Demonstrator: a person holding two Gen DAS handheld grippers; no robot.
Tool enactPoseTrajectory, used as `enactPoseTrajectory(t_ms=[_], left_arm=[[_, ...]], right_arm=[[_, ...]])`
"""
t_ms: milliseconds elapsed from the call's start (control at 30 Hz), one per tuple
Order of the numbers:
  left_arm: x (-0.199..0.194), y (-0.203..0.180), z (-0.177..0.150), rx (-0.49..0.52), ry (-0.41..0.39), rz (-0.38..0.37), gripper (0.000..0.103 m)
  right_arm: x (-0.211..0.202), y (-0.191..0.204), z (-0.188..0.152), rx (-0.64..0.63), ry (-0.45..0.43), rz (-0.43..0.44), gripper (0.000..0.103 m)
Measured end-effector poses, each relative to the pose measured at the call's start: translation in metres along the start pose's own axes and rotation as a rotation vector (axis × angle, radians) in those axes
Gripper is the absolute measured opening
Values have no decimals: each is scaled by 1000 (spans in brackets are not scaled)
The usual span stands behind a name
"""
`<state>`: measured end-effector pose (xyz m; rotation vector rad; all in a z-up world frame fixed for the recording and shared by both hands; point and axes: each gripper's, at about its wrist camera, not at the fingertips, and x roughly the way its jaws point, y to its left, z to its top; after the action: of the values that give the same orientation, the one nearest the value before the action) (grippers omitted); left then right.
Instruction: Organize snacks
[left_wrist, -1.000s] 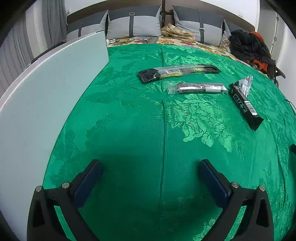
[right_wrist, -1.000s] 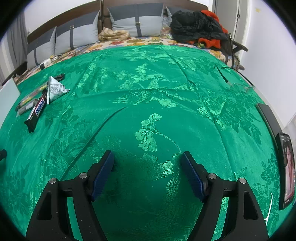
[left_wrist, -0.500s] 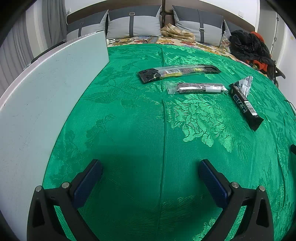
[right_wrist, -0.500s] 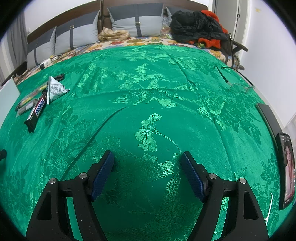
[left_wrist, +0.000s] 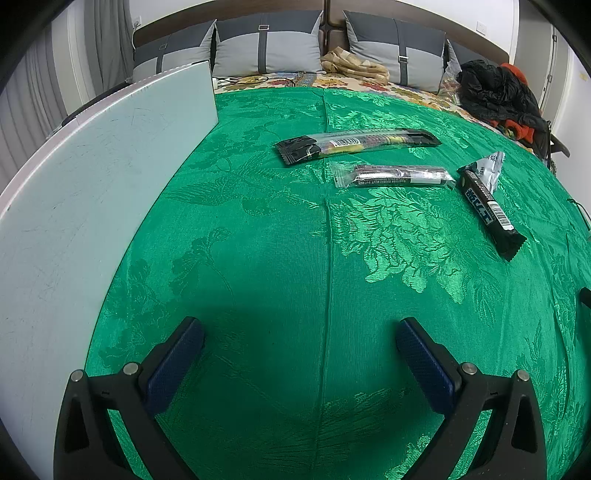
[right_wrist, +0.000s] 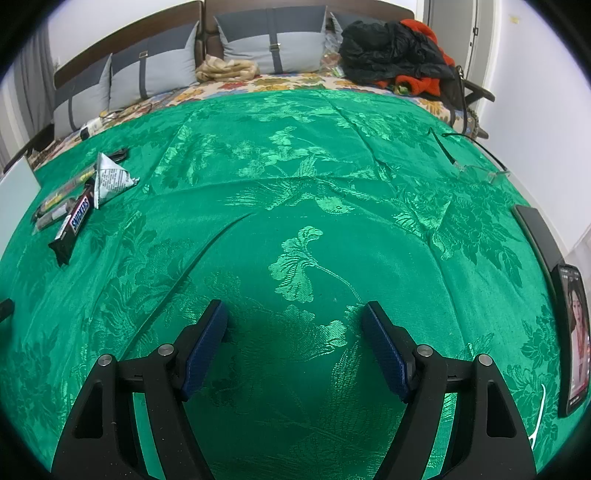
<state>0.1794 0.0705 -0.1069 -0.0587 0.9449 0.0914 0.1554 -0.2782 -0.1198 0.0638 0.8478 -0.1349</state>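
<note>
Green cloth (left_wrist: 258, 258), Snickers bar (right_wrist: 74, 225), both grippers (left_wrist: 299, 328) (right_wrist: 293, 310) agape

bright, sharp; fisheye bulge, dark corners

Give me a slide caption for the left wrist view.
Open left gripper over green cloth, three snack bars ahead.

"SNICKERS" on dark candy bar wrapper (right_wrist: 75, 221) (other packets' print illegible).
</note>
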Motion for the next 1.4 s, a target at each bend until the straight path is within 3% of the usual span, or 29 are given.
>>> enactPoseTrajectory(t_ms=[367, 600, 767, 967, 1100, 1267, 1367, 1400], left_arm=[[1, 0, 1, 2, 1, -2, 103], [-3, -1, -6, 85, 11, -55, 103], [6, -4, 12, 140, 104, -76, 103], [10, -29, 75, 335, 48, -112, 102], [36, -69, 106, 575, 81, -99, 100], [64, -96, 128, 623, 112, -135, 85], [75, -99, 137, 573, 134, -191, 66], [77, -98, 138, 550, 150, -215, 44]], right_arm=[[0, 0, 0, 0, 0, 0, 79], [1, 2, 0, 1, 0, 6, 80], [1, 2, 0, 2, 1, 6, 80], [1, 3, 0, 2, 0, 9, 80], [1, 3, 0, 2, 0, 9, 80], [2, 4, 0, 6, -1, 16, 80], [2, 4, 0, 8, -2, 18, 80], [2, 5, 0, 8, -2, 18, 80]])
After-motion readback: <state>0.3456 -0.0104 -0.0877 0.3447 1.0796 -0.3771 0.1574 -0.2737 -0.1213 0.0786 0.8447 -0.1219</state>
